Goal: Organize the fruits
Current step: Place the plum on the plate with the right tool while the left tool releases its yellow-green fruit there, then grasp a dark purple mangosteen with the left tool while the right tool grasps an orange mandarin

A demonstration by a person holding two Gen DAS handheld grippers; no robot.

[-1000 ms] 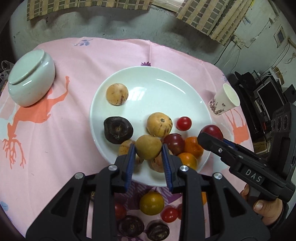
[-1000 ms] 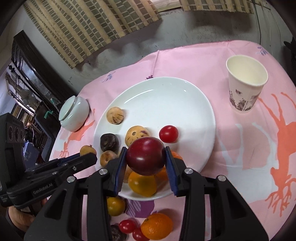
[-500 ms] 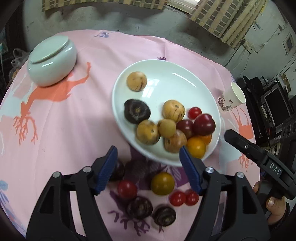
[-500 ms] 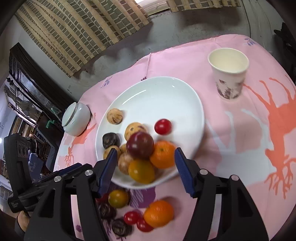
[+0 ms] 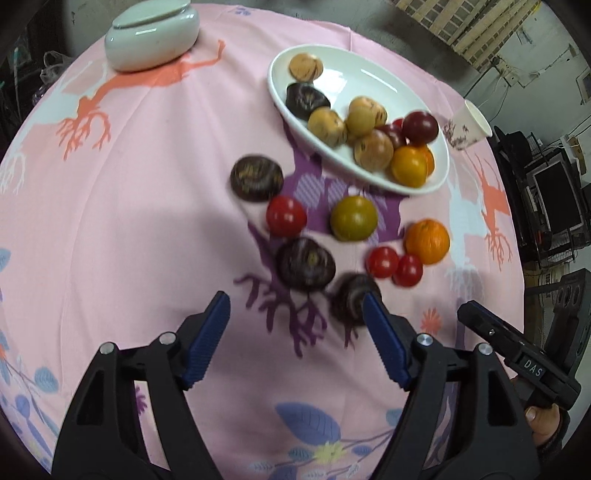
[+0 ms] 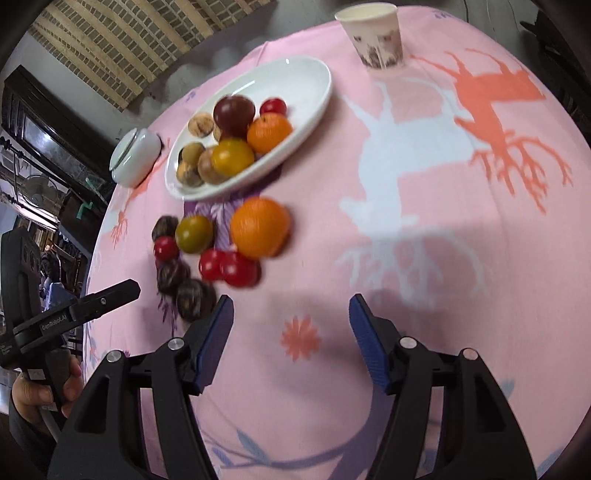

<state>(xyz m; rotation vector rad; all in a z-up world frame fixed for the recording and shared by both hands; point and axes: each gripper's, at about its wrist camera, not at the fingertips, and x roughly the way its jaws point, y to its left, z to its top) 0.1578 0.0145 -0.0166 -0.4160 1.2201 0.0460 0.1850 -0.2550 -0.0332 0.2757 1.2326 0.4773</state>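
Note:
A white plate [image 5: 354,74] [image 6: 303,85] holds several fruits, among them a dark red plum [image 5: 420,128] [image 6: 233,113], tan fruits and an orange. Loose fruits lie on the cloth in front of it: an orange [image 5: 427,242] [image 6: 259,227], a green-yellow tomato [image 5: 354,218] [image 6: 194,234], red tomatoes [image 5: 286,216] and dark purple fruits [image 5: 306,264]. My left gripper [image 5: 295,314] is open and empty, just short of the loose fruits. My right gripper [image 6: 291,314] is open and empty over bare cloth, right of the loose fruits.
A pale green lidded jar [image 5: 151,33] [image 6: 135,157] stands at the far left. A paper cup [image 5: 469,125] [image 6: 375,35] stands right of the plate. The pink tablecloth [image 5: 129,221] falls away at the round table's edges. Furniture stands beyond.
Both grippers opened, releasing a tan fruit and the dark red plum onto the plate, then pulled back toward the near side of the table.

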